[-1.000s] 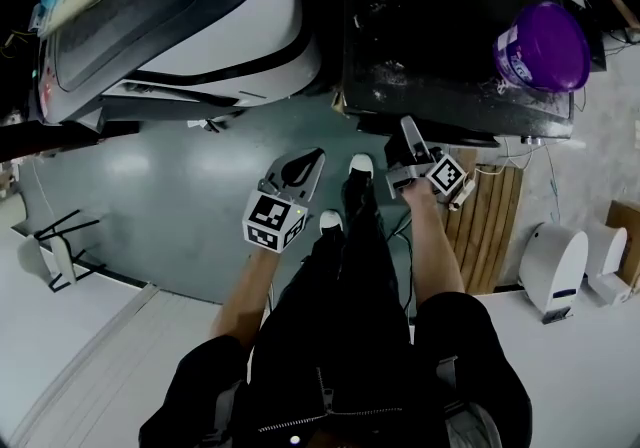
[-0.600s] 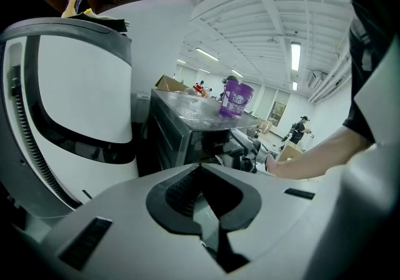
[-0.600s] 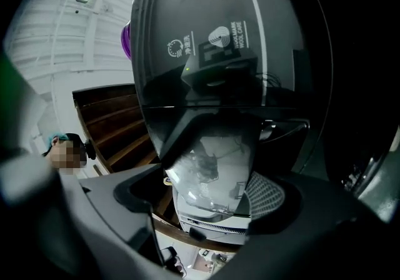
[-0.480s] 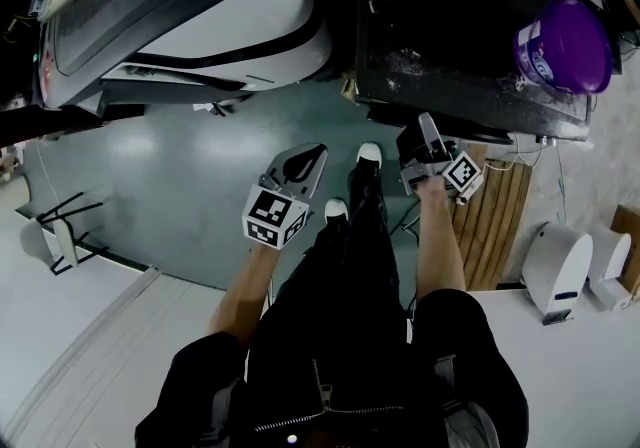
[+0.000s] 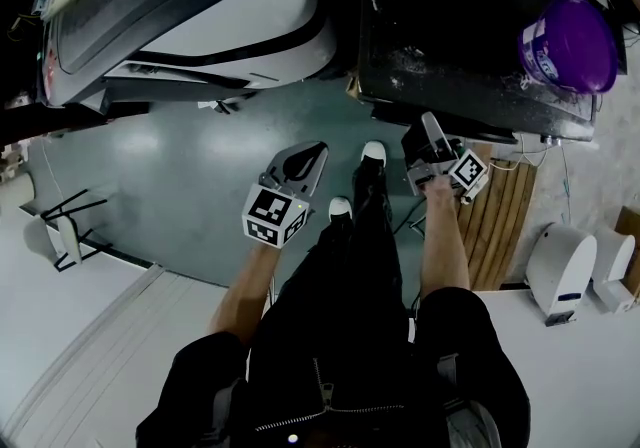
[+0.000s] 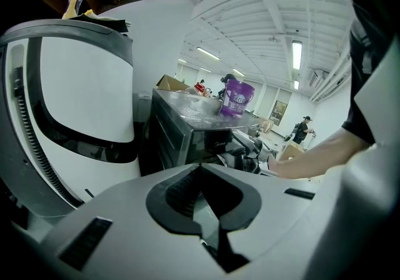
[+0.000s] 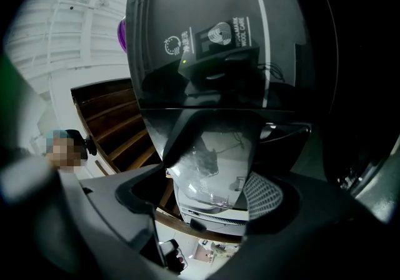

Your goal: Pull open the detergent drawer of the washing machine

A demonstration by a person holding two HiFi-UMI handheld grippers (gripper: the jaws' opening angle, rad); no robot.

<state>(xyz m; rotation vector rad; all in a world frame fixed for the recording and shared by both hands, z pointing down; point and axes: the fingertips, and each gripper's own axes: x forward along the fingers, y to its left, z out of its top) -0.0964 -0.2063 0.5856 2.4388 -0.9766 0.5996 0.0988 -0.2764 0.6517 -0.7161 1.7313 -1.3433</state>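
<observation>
Right tongs (image 7: 203,192) first: jaws wide but just been closing in, with what looks like the glossy drawer front (image 7: 212,154) between them, pads not visibly pressing it. Only the right gripper view shows that face, a green light (image 7: 184,60) above it. In the head view the washing machine (image 5: 470,26) is just a dark top, with the tongs at its front edge. Left tongs (image 6: 200,167): tips together, empty, over the floor (image 5: 180,176). The left gripper view catches the purple tub (image 6: 237,97) standing on the machine's top.
</observation>
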